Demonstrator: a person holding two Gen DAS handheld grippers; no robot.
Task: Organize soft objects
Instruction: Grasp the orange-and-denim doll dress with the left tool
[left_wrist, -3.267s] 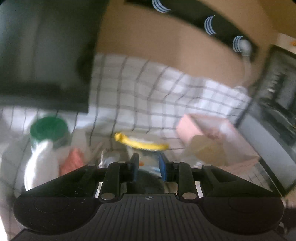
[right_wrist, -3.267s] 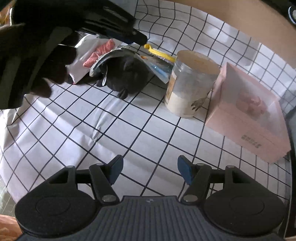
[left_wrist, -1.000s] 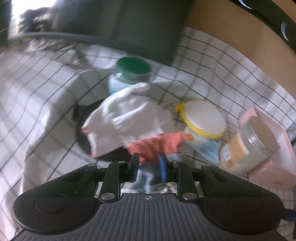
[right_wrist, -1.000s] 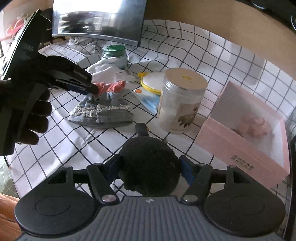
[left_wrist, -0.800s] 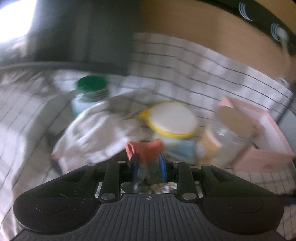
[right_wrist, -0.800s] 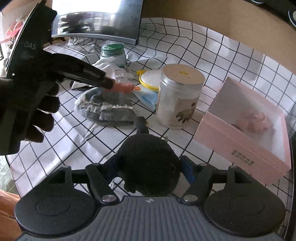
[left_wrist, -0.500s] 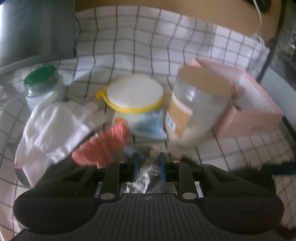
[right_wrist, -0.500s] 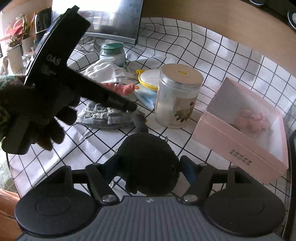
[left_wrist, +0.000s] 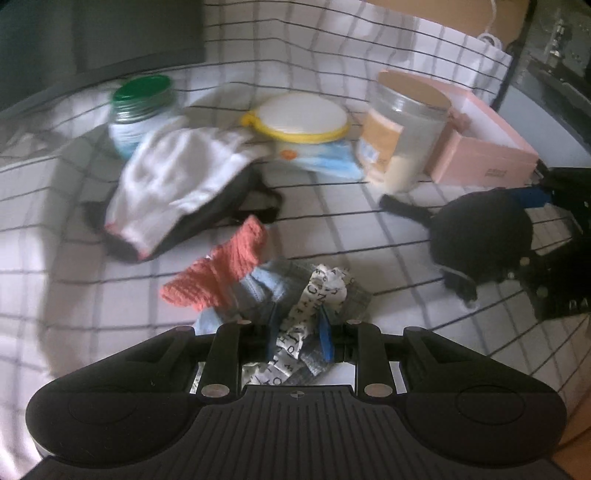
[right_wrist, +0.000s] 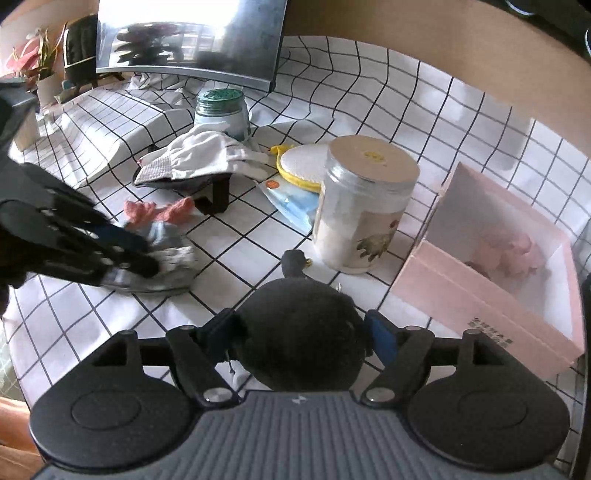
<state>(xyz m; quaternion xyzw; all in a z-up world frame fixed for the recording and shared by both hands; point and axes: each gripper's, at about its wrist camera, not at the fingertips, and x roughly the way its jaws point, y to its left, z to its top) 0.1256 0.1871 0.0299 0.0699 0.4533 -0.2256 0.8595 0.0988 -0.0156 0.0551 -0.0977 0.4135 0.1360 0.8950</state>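
The left gripper (left_wrist: 297, 323) is clamped on a limp grey knitted cloth with a letter-printed white trim (left_wrist: 317, 295), bunched low over the checked tablecloth (left_wrist: 74, 295); light and floppy, it looks best pinched at a thick fold. The right gripper (right_wrist: 297, 338) has just been opening, its pads now seemingly clear of the round black fuzzy plush (right_wrist: 299, 332) between them.

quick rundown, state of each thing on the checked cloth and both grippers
left gripper: shut on grey sock
right gripper: open, jaws have just been opening, black plush between fingers
clear jar: upright, lidded
green-lid jar: upright, closed
pink box: open
white glove: lying flat
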